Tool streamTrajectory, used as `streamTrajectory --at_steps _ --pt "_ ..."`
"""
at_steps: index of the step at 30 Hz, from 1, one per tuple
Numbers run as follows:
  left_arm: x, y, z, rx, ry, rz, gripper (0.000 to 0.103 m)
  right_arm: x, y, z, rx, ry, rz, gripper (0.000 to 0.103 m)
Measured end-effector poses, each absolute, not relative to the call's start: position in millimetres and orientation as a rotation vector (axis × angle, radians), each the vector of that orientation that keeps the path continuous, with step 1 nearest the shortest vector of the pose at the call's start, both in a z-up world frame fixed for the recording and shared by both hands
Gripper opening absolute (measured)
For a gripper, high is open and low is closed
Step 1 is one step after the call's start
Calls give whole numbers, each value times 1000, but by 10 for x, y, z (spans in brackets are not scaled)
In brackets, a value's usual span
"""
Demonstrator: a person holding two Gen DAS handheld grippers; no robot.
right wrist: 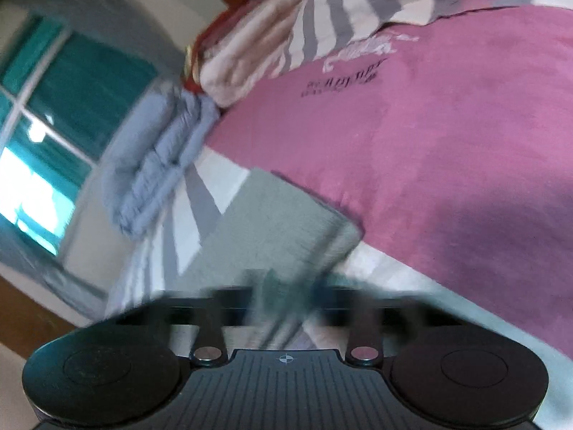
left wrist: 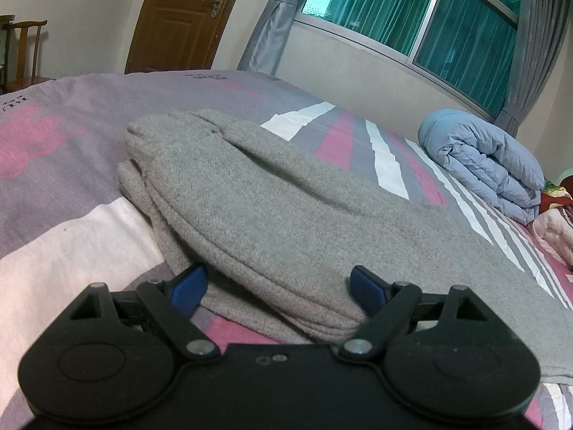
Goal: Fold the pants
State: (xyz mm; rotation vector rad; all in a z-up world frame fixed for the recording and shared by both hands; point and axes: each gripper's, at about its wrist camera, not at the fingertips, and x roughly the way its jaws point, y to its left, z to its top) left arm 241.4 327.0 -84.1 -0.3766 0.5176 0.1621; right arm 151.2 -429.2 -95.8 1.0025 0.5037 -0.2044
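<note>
The grey pants (left wrist: 272,208) lie folded in layers on the bed, stretching from the near centre to the far left in the left wrist view. My left gripper (left wrist: 279,286) is open, its blue fingertips (left wrist: 189,283) standing on either side of the near folded edge. In the right wrist view, which is motion-blurred, a grey pant end (right wrist: 272,229) runs from the bed into my right gripper (right wrist: 286,297). The jaws there look close together on the cloth, but the blur hides the fingertips.
The bed has a pink, grey and white striped sheet (left wrist: 71,193). A rolled light-blue quilt (left wrist: 490,168) lies at the far right, also in the right wrist view (right wrist: 157,157). Folded blankets (right wrist: 250,53) sit beyond it. A window, curtains and a wooden door (left wrist: 182,18) are behind.
</note>
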Motion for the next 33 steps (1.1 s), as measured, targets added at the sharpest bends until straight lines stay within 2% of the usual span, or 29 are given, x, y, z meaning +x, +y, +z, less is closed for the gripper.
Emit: streamTrajectory --at_steps 5,7,9,11,14,26,33 --pt "2399 3267 -843 -378 513 159 81 1270 -4305 -548 949 288 -74 8" --pt "2399 3271 -842 -376 513 158 81 1284 -4356 -728 959 342 -111 8" --pt "2399 3279 -837 -376 516 157 81 1389 -4437 -1160 1040 517 -175 6" --pt "2398 3288 -835 -378 515 156 81 1323 -4425 -1218 1054 474 -164 7" --pt "2397 3283 -836 -376 513 157 81 1319 -4311 -1163 982 481 -187 7" --pt "2391 3296 -842 -382 507 153 81 1408 -4374 -1155 1025 486 -198 8" --pt "2364 3336 -859 -402 494 143 81 1277 -4408 -1108 1066 470 -194 16"
